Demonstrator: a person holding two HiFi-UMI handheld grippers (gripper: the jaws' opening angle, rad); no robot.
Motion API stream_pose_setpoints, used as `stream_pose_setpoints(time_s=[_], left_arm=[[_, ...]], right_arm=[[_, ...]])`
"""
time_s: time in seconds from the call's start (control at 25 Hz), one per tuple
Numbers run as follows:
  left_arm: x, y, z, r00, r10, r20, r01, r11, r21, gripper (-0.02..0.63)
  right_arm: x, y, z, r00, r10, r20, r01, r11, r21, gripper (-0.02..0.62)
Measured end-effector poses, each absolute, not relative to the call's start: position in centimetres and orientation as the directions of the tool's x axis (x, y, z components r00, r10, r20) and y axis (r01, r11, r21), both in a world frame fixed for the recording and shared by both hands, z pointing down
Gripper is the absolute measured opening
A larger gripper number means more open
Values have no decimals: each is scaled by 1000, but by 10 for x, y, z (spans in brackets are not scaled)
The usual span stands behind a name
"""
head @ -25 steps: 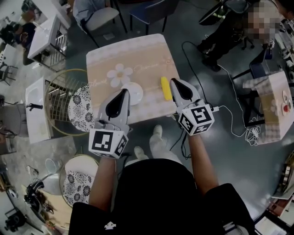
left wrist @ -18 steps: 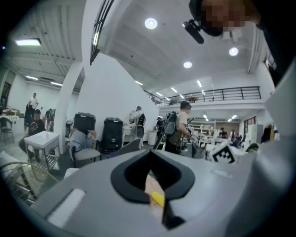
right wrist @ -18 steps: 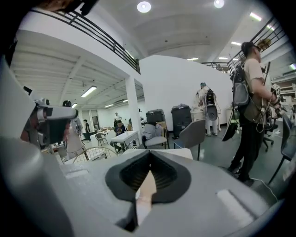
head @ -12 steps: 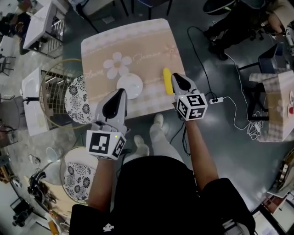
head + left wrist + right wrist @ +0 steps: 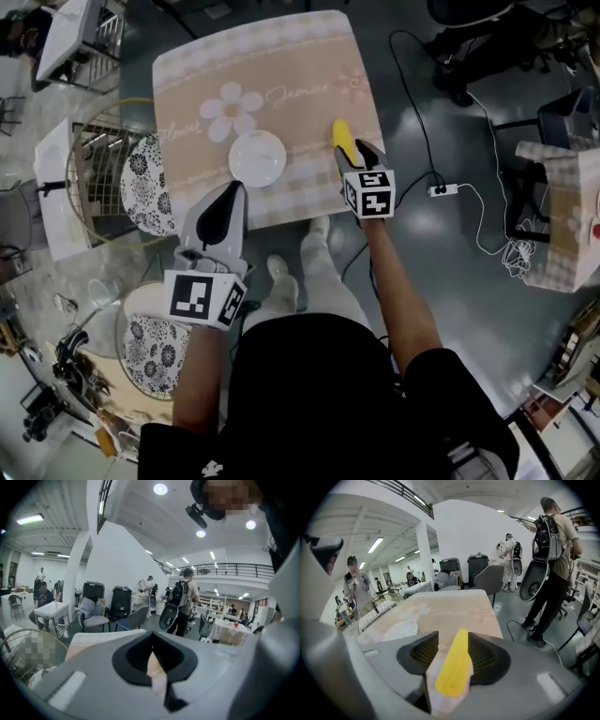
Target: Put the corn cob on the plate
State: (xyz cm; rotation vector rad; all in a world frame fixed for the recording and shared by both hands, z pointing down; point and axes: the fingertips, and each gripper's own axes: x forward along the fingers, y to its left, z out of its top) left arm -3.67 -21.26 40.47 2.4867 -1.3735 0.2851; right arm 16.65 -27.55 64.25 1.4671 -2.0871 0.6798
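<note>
Right gripper [image 5: 451, 644] down low at the corn cob [image 5: 342, 139] now, much lower than a moment ago. Fingers [image 5: 487, 658] just opened, from tight together to about half wide. Corn cob in the gap between them, not squeezed yet: close against the right finger, a little space by the left one.

Corn cob in the same spot as before, flat on the tabletop [image 5: 281, 66], on the right side, close to the right edge. White plate [image 5: 257, 157] to its left, near the middle, with nothing on it and bare cloth in between.

Left gripper [image 5: 230, 190] lower too, over the near edge of the tabletop, on the near side of the plate. Fingers together at the tips, nothing in them.

Looks like the grab step: all set to pinch, nothing lifted yet. Next, most likely, a squeeze on the corn, then a short trip left to the plate.

Long way of the corn cob: near to far, leaning a bit left at the far end. Thin end seemingly far, fat end near. Same line as the right gripper's fingers, so a pinch across the short way. Round and smooth, so maybe a roll or a slip with too soft a pinch.
</note>
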Motion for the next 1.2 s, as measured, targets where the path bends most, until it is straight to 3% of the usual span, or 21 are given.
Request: stream_pose_setpoints(time_s=[0.28, 0.52, 1.2], left_arm=[[-40, -208, 419, 500, -796, 342, -865, -482, 142, 8], [-46, -208, 428, 481, -798, 362, -875, -463, 143, 8], [-57, -206, 438, 442, -813, 379, -896, -417, 152, 8]], right_arm=[[166, -276, 691, -292, -622, 726, -946, 301, -122, 261], [164, -280, 715, -283, -583, 762, -946, 299, -123, 289], [162, -282, 738, -212, -566, 797, -952, 302, -38, 302]])
